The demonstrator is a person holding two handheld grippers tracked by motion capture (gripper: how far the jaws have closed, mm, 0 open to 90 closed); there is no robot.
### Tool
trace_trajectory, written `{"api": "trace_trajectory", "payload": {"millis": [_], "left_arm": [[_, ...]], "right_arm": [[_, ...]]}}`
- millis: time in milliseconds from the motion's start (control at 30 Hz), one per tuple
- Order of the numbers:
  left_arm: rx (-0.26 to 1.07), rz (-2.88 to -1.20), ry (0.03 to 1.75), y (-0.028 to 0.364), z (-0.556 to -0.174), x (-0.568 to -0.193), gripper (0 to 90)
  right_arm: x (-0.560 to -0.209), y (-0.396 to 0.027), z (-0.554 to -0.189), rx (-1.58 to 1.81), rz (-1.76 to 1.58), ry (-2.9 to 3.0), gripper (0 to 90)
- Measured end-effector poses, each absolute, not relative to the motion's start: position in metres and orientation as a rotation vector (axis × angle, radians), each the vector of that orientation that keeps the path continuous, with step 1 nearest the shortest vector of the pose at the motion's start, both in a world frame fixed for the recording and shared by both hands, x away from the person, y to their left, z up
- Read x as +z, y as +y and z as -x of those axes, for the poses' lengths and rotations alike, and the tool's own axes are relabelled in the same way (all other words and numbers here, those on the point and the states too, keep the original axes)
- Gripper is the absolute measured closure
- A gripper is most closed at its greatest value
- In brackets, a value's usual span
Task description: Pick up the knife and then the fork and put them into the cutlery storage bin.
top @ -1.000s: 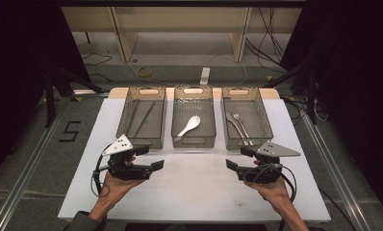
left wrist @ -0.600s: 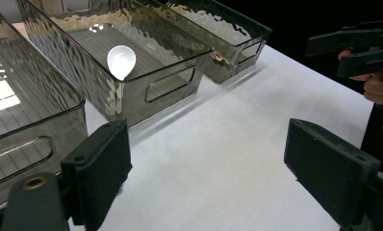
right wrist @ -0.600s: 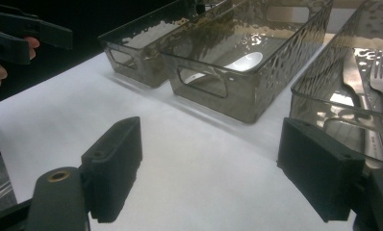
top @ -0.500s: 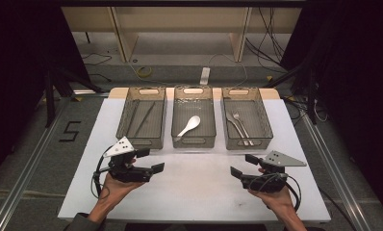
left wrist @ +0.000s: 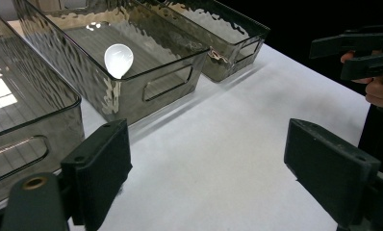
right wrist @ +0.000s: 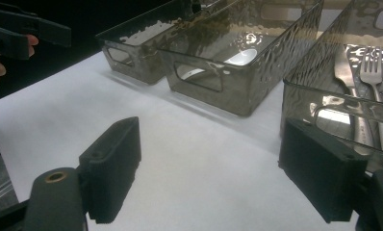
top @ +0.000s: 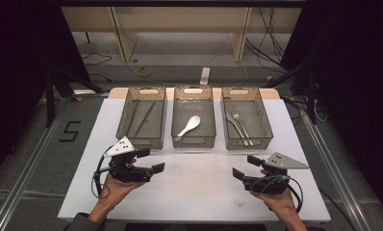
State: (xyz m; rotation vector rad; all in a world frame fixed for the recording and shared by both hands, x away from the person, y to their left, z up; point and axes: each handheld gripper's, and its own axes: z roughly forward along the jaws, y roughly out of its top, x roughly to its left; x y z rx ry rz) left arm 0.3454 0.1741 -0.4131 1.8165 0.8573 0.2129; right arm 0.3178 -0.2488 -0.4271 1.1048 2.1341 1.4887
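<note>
**On the white table: two empty grippers, three smoked bins**

On the near left of the white table [top: 194, 187], the left gripper [top: 151, 161] is held in a hand just above the surface, its jaws spread wide with nothing between them; it points toward the table's middle. Beyond it stands the left bin [top: 142, 118], holding dark chopsticks [top: 144, 118]. Just beside that sits the middle bin [top: 194, 120], with a white spoon [top: 189, 127] lying bowl-up inside; in the left gripper view the spoon's bowl [left wrist: 118, 59] shows over the bin's rim. Next comes the right bin [top: 246, 122], where a fork [top: 241, 126] and a knife [top: 234, 126] lie side by side. On the near right, the right gripper [top: 245, 167] rests in the other hand, jaws likewise wide apart and holding nothing, aimed leftward over bare table. Both grippers are well apart from each other.
</note>
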Motion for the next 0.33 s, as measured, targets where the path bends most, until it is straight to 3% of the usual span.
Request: {"api": "trace_trajectory", "payload": {"millis": [333], "left_arm": [[0.21, -1.818, 0.859, 0.1727, -0.3456, -0.4136, 16.0]], "right_arm": [[-0.4257, -0.2498, -0.3174, 1.484, -1.094, 2.125, 23.4]]}}
